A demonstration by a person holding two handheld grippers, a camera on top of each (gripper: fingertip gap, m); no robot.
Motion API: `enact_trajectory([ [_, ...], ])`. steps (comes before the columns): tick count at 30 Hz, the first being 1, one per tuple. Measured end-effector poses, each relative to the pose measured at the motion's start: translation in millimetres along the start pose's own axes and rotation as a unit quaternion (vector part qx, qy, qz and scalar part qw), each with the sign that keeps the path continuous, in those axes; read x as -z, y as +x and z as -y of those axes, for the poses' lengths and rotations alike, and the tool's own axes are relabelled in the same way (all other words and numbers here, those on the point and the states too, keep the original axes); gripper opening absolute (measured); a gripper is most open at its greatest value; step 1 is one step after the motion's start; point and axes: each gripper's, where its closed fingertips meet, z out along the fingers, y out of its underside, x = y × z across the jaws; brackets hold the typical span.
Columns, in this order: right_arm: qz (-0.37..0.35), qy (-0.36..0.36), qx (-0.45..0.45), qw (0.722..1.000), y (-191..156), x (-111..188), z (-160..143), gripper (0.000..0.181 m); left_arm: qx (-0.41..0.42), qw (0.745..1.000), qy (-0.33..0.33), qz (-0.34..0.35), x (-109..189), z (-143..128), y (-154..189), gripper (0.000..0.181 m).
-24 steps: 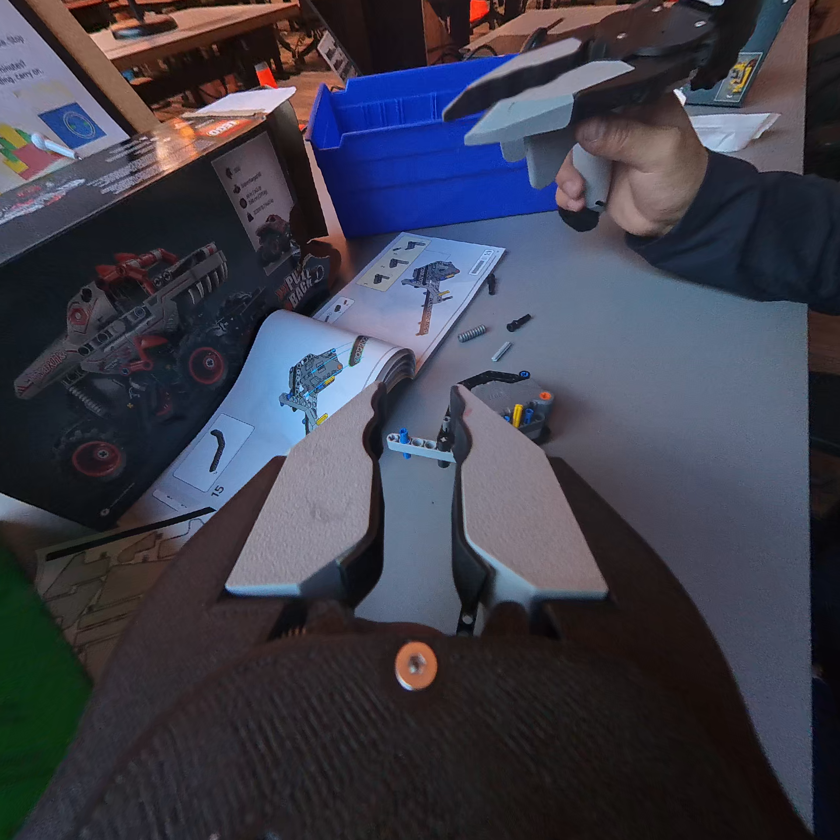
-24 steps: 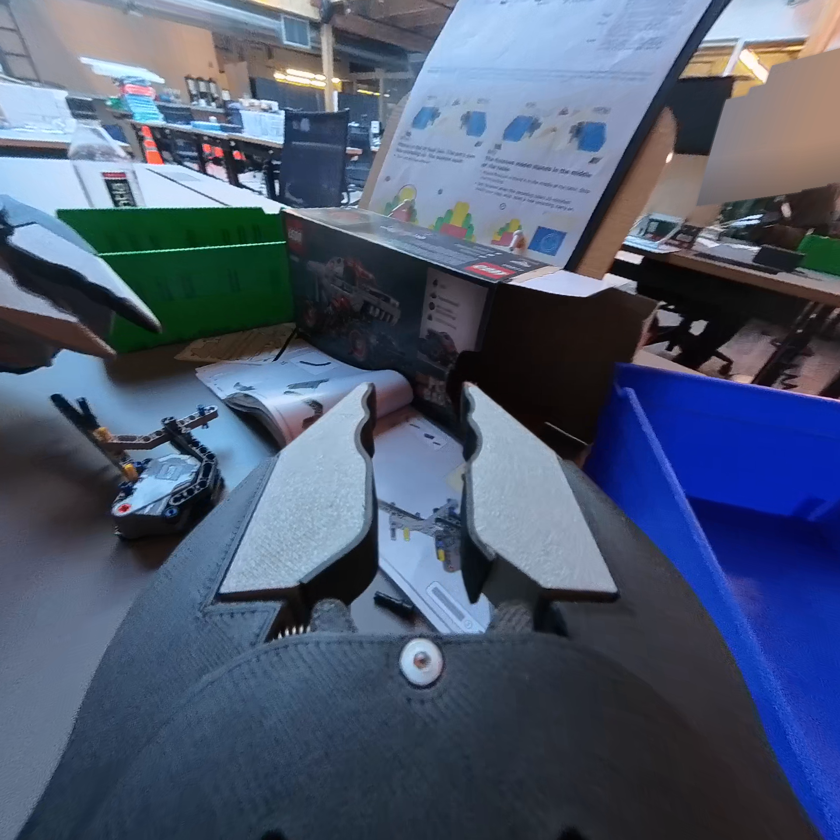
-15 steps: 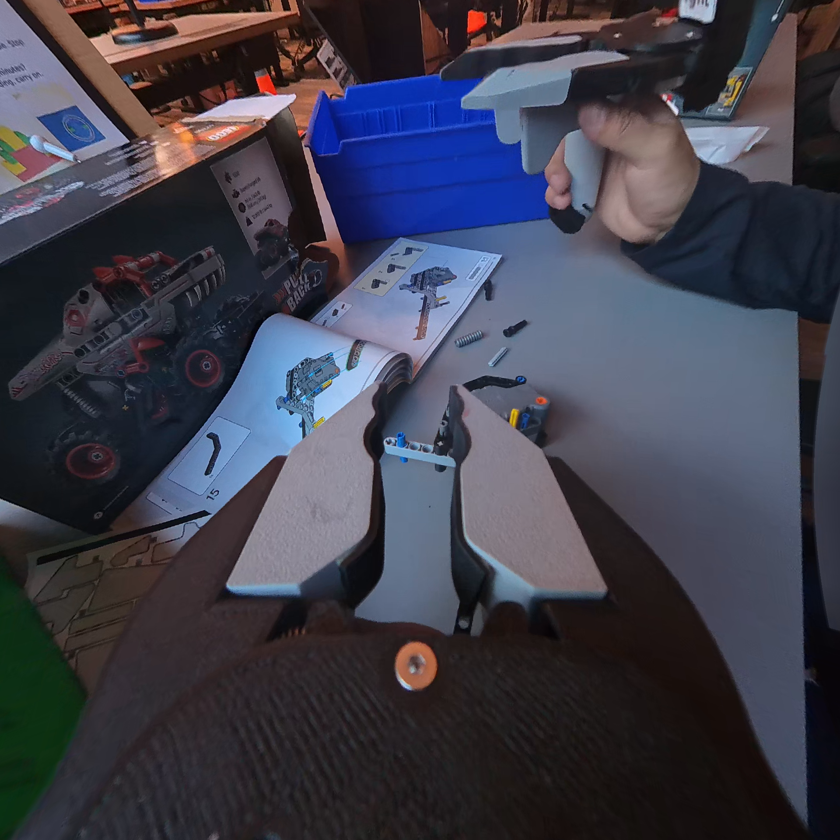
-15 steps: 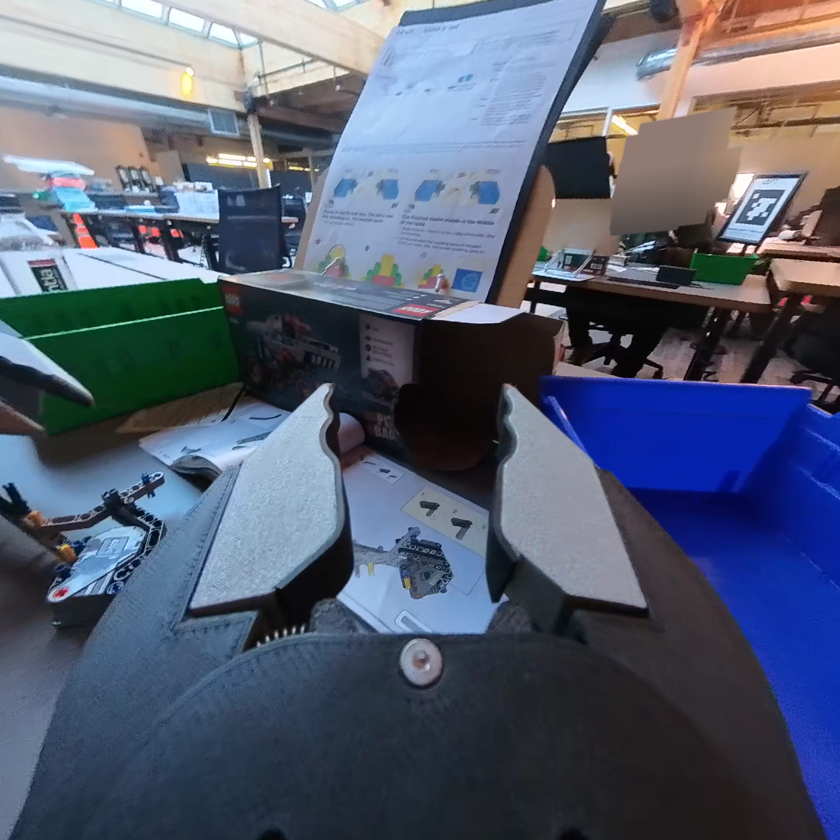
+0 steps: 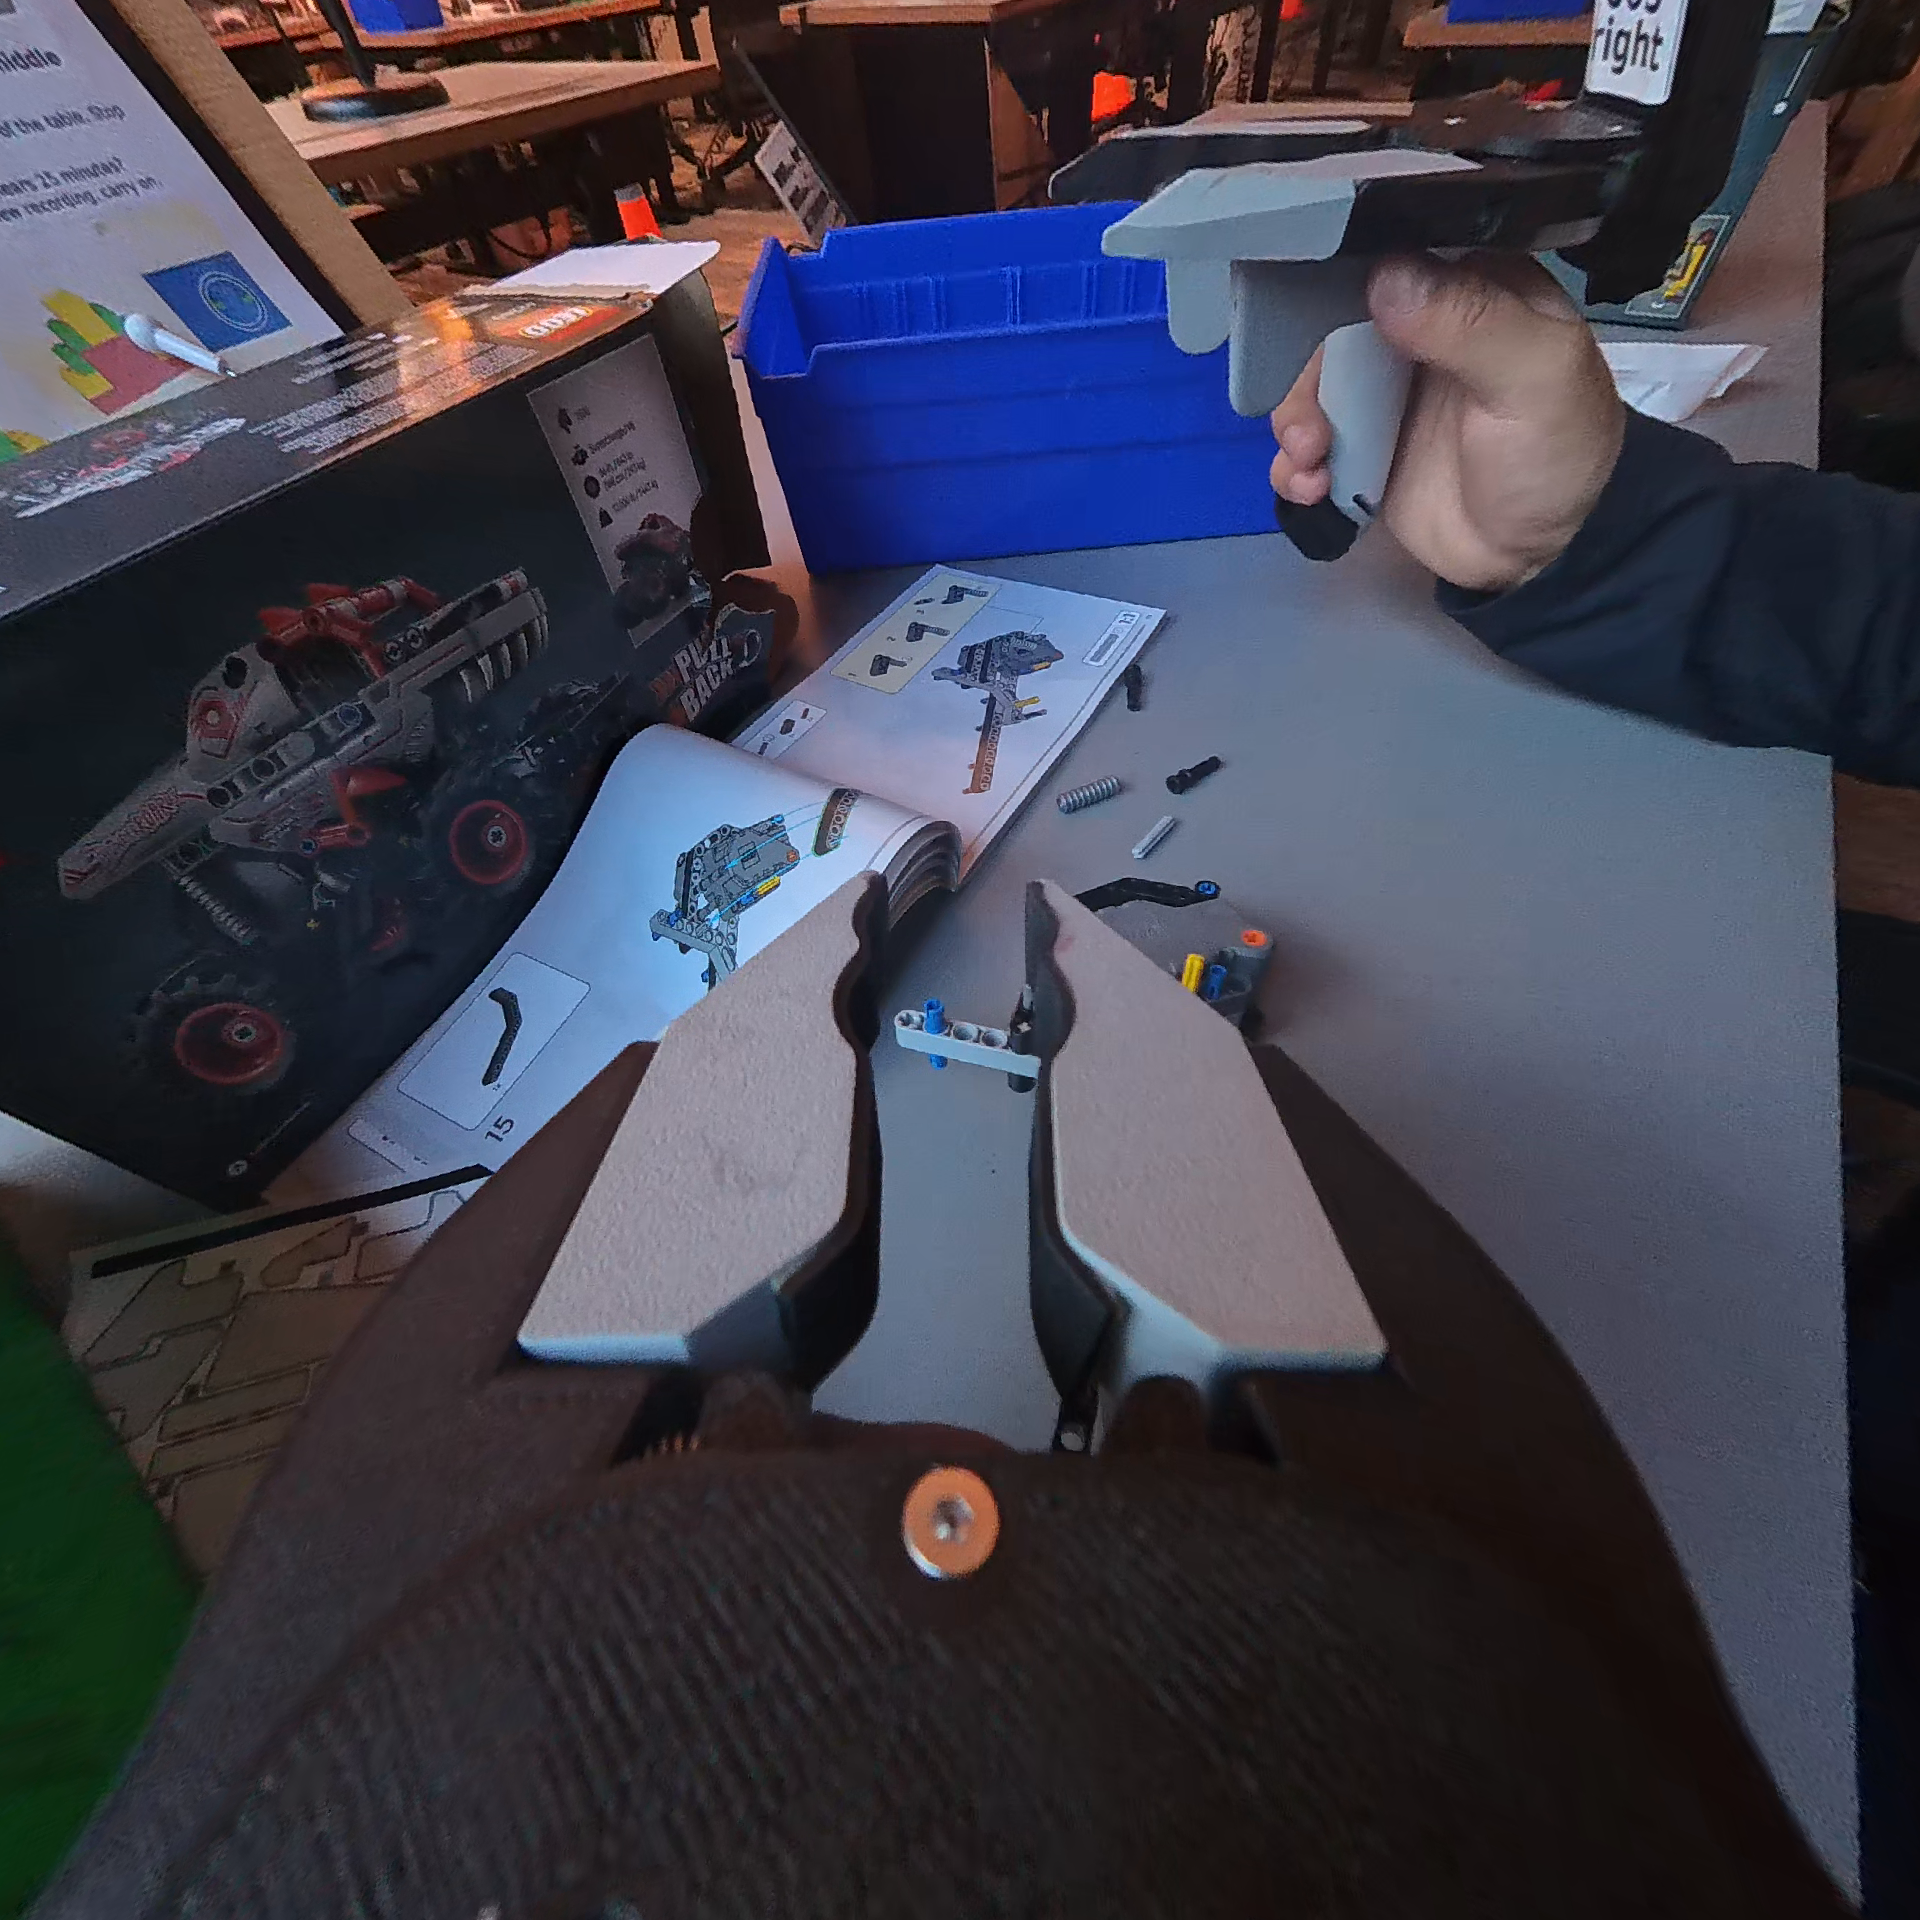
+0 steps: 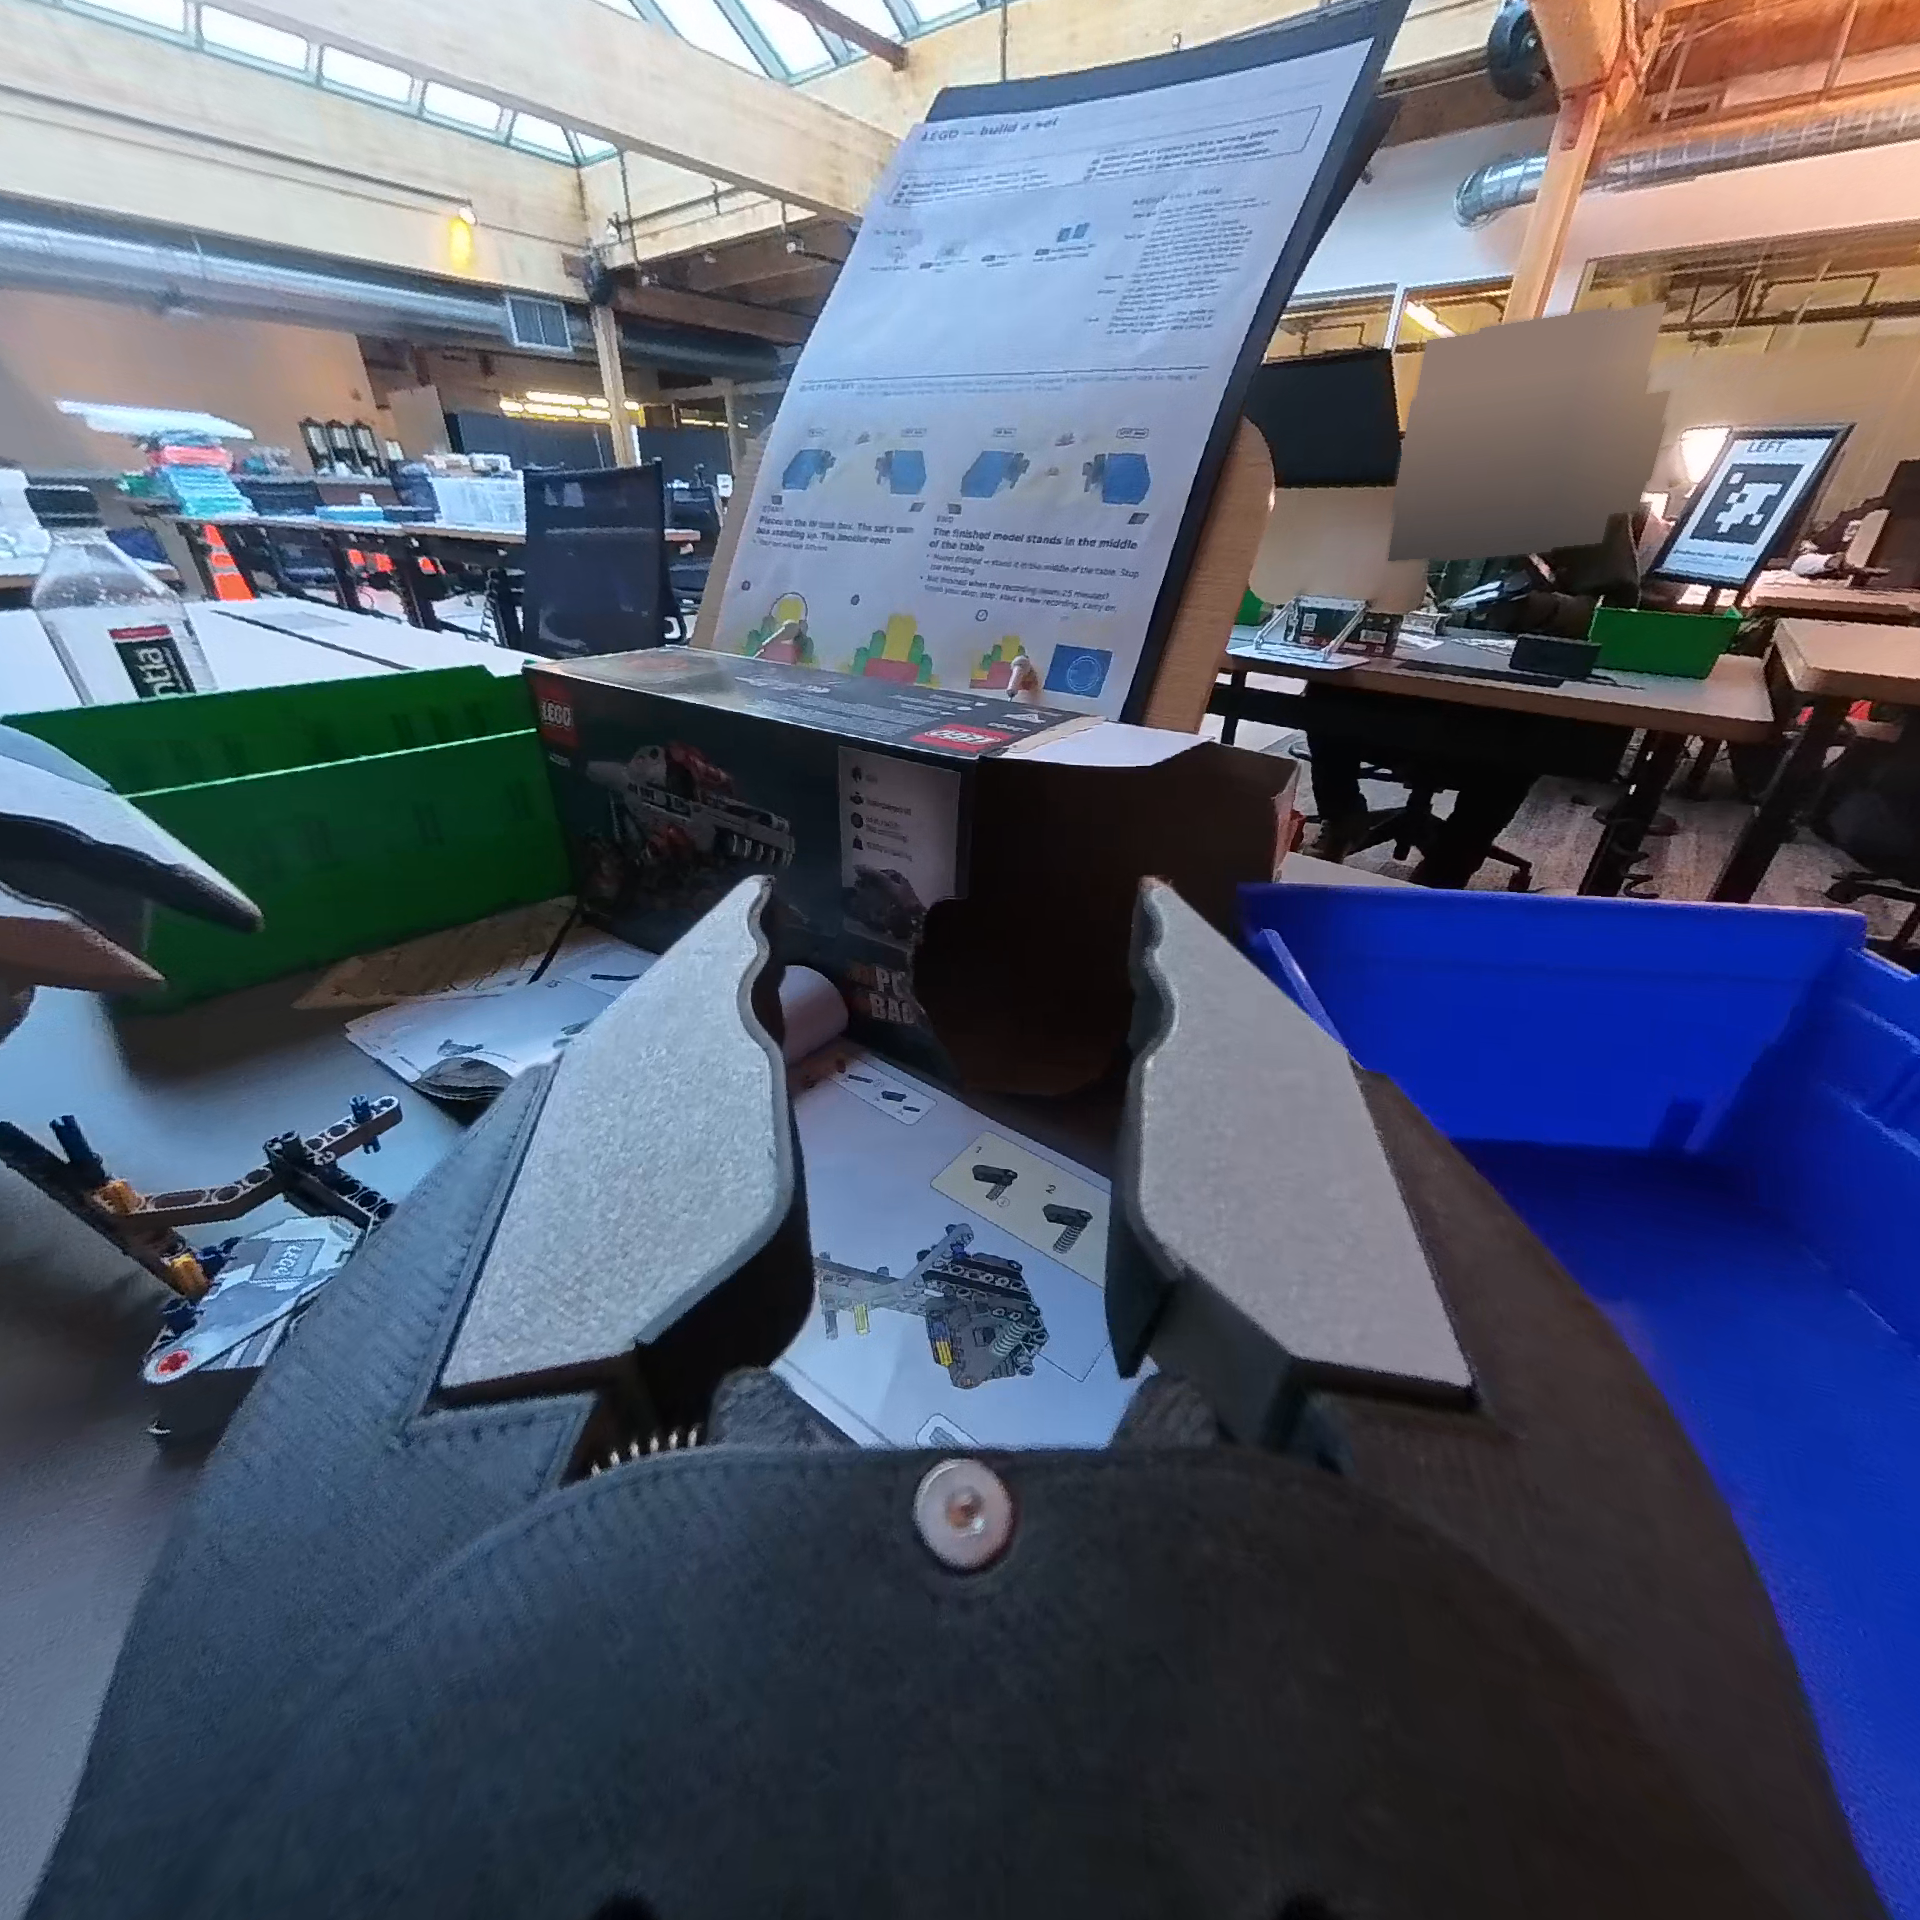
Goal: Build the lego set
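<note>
The part-built lego assembly lies on the grey table (image 5: 1455, 1039): a grey motor block (image 5: 1195, 940) with black beams and a light grey beam (image 5: 966, 1037) with blue pins. It also shows in the right wrist view (image 6: 249, 1236). My left gripper (image 5: 951, 914) hovers just above it, jaws partly open and empty; its right finger hides part of the assembly. My right gripper (image 6: 951, 914) is wide open and empty, held in a hand (image 5: 1486, 436) high over the front of the blue bin (image 5: 987, 395). The open instruction booklet (image 5: 935, 686) lies beneath it.
A spring (image 5: 1089, 795), two black pins (image 5: 1193, 772) and a grey axle (image 5: 1153, 836) lie loose beside the booklet. The black lego box (image 5: 312, 727) stands at the left, with a sign board (image 6: 1039, 364) behind it. A green bin (image 6: 312, 831) stands farther left. Left tips to right tips: about 25 cm.
My right gripper has opened wider and has risen and swung toward the blue bin. My left gripper has stayed almost still above the assembly.
</note>
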Motion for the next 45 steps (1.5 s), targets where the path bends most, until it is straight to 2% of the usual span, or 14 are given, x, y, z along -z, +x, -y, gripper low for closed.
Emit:
enact_trajectory([
  [7,0.012,-0.011,0.003,1.000,-4,-2,-4,0.056,0.002,1.000,0.008,0.001,2,4,0,0.022],
  [8,0.021,-0.013,0.003,1.000,-7,-1,-5,0.050,0.002,1.000,0.011,0.000,3,5,1,0.022],
  [11,0.081,-0.043,-0.003,0.996,-25,-2,-14,0.009,0.040,0.997,0.034,-0.049,7,14,11,0.025],
  [13,0.086,-0.062,0.001,0.994,-29,-4,-20,0.010,0.073,0.992,0.058,-0.081,13,22,14,0.026],
  [15,0.079,-0.075,0.024,0.994,-31,-6,-26,0.000,0.073,0.991,0.073,-0.081,18,27,10,0.006],
  [16,0.074,-0.088,0.034,0.993,-31,-7,-30,0.000,0.064,0.992,0.080,-0.076,20,29,9,0.000],
  [18,0.070,-0.107,0.048,0.991,-32,-8,-36,0.000,0.053,0.993,0.080,-0.063,20,29,7,0.000],
  [28,0.058,-0.094,0.060,0.992,-30,-6,-30,0.000,0.050,0.995,0.053,-0.064,12,18,10,0.003],
  [35,0.057,-0.115,0.059,0.990,-29,-9,-41,0.001,0.105,0.983,0.076,-0.126,20,30,21,0.010],
  [38,0.053,-0.122,0.061,0.989,-26,-10,-45,0.003,0.098,0.987,0.061,-0.114,17,25,18,0.011],
  [43,0.039,-0.135,0.056,0.989,-17,-13,-55,0.012,0.090,0.989,0.053,-0.107,15,22,20,0.011],
  [45,0.031,-0.150,0.039,0.987,-12,-15,-63,0.024,0.090,0.988,0.055,-0.114,17,24,23,0.011],
])
